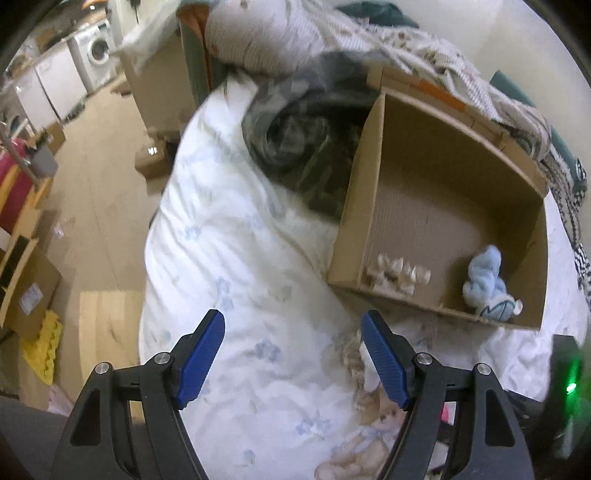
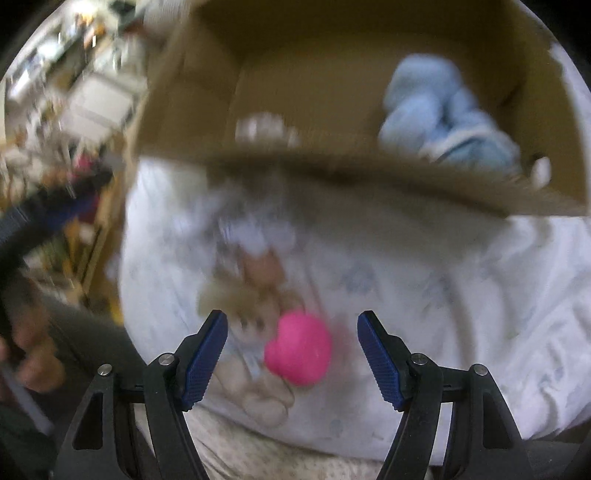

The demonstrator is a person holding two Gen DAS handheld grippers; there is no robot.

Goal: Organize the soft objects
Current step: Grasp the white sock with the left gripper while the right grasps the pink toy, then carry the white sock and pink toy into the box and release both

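Note:
A cardboard box (image 1: 369,192) lies on a white flowered quilt (image 1: 236,243). In it are a light blue plush toy (image 1: 485,284) and a small whitish toy (image 1: 400,277). A beige doll (image 1: 373,417) lies on the quilt in front of the box. My left gripper (image 1: 293,356) is open and empty above the quilt, the doll by its right finger. In the blurred right wrist view, my right gripper (image 2: 291,350) is open over the doll (image 2: 258,291) and a pink heart (image 2: 299,349). The box (image 2: 332,173) and the blue plush (image 2: 447,114) are beyond.
A dark camouflage blanket (image 1: 295,140) and a striped pillow (image 1: 266,33) lie behind the box. Left of the bed are the floor, cardboard boxes (image 1: 26,288), a wooden board (image 1: 107,325) and washing machines (image 1: 94,48). A hand (image 2: 33,354) shows at left in the right wrist view.

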